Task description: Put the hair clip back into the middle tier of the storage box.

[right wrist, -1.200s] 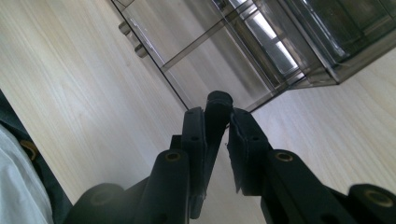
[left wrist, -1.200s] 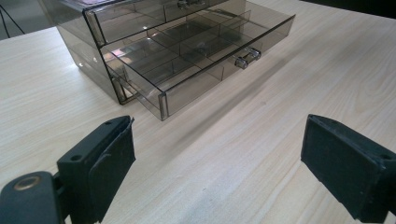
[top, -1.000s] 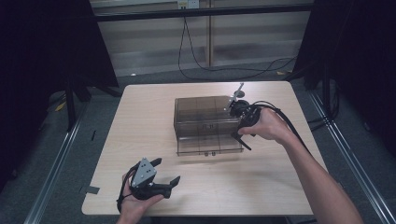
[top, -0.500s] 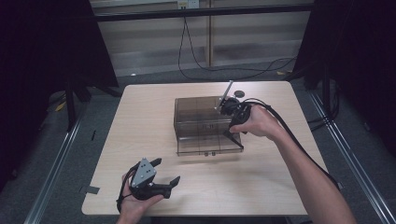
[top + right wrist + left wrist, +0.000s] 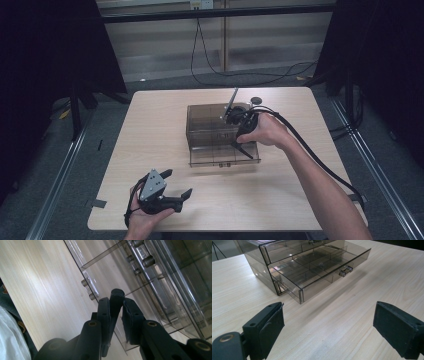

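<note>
Drawer box (image 5: 212, 122) of smoky clear plastic is sitting mid-table (image 5: 150, 150), its lower drawer (image 5: 225, 156) standing pulled out toward the person. The plastic is looking light, stiff and slick, prob. brittle at the thin walls and dividers, so a hard pinch on a wall is risking a crack and a sideways shove is likely sliding the whole box. The best hold is appearing to be the small round knob (image 5: 345, 271) at the drawer front, w/ a straight pull or push along the runners. R gripper (image 5: 248, 155) is reaching down over the open drawer's right side, near the front wall; in the right gripper view its jaws are pressing together on a dark strip (image 5: 117, 296), slim w/ a rounded tip, and what it is cannot be told. Whether the tip is touching the drawer floor cannot be told either. L gripper (image 5: 177, 182) is resting near the table's front edge, well apart from the box, jaws standing wide apart w/ nothing between them.
</note>
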`<control>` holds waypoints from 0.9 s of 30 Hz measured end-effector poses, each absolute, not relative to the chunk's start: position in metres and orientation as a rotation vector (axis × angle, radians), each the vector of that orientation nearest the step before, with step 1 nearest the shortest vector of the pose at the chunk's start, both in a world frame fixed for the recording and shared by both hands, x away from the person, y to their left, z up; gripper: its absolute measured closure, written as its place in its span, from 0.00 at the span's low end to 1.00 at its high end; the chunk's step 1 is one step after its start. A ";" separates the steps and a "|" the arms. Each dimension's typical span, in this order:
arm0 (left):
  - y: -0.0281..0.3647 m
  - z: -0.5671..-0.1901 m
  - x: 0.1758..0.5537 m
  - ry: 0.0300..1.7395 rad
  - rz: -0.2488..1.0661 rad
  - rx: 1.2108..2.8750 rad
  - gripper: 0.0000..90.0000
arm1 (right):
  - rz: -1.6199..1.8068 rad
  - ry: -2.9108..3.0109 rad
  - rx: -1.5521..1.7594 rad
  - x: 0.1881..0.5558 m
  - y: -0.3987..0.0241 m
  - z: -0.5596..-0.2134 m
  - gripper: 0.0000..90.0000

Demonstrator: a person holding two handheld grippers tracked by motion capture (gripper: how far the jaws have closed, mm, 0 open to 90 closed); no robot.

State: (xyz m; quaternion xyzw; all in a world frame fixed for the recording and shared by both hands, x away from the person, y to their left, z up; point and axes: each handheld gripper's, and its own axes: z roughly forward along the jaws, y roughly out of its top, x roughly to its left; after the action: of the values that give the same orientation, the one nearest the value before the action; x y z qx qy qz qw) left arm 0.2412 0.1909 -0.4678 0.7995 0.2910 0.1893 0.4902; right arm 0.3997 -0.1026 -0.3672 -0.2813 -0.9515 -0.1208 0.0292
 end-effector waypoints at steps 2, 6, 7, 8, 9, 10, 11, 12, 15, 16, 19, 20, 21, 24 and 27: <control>0.191 -0.468 0.241 0.706 0.459 1.941 0.11 | -0.381 -2.933 -0.868 0.400 -0.101 -0.368 0.86; 0.191 -0.468 0.241 0.712 0.455 1.938 0.11 | -0.377 -2.940 -0.852 0.403 -0.093 -0.368 0.86; 0.191 -0.468 0.241 0.709 0.458 1.942 0.11 | -0.375 -2.941 -0.849 0.403 -0.092 -0.368 0.86; 0.191 -0.468 0.241 0.706 0.457 1.944 0.11 | -0.372 -2.944 -0.839 0.404 -0.090 -0.369 0.86; 0.191 -0.468 0.241 0.707 0.458 1.946 0.11 | -0.370 -2.947 -0.833 0.405 -0.088 -0.369 0.86; 0.191 -0.468 0.241 0.707 0.458 1.946 0.11 | -0.370 -2.947 -0.833 0.405 -0.088 -0.369 0.86; 0.190 -0.468 0.241 0.708 0.458 1.949 0.11 | -0.375 -2.949 -0.824 0.406 -0.085 -0.370 0.86; 0.190 -0.468 0.241 0.705 0.456 1.947 0.11 | -0.375 -2.947 -0.821 0.407 -0.083 -0.370 0.86; 0.190 -0.468 0.241 0.704 0.455 1.944 0.11 | -0.364 -2.953 -0.807 0.409 -0.078 -0.372 0.86; 0.190 -0.468 0.241 0.704 0.455 1.944 0.11 | -0.364 -2.953 -0.807 0.409 -0.078 -0.372 0.86; 0.190 -0.468 0.241 0.708 0.450 1.939 0.11 | -0.365 -2.954 -0.798 0.412 -0.070 -0.374 0.86; 0.191 -0.468 0.241 0.706 0.452 1.939 0.11 | -0.374 -2.949 -0.793 0.412 -0.069 -0.374 0.86; 0.191 -0.468 0.241 0.706 0.452 1.939 0.11 | -0.374 -2.949 -0.793 0.412 -0.069 -0.374 0.86; 0.191 -0.467 0.241 0.707 0.454 1.943 0.11 | -0.359 -2.948 -0.793 0.414 -0.063 -0.379 0.86; 0.191 -0.467 0.241 0.705 0.453 1.937 0.11 | -0.365 -2.945 -0.793 0.416 -0.062 -0.382 0.86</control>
State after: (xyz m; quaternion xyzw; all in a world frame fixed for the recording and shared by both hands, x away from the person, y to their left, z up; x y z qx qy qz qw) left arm 0.2412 0.1912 -0.4674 0.7985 0.2907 0.1866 0.4931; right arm 0.4157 -0.0620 -0.3816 -0.2581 -0.9582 -0.1186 0.0350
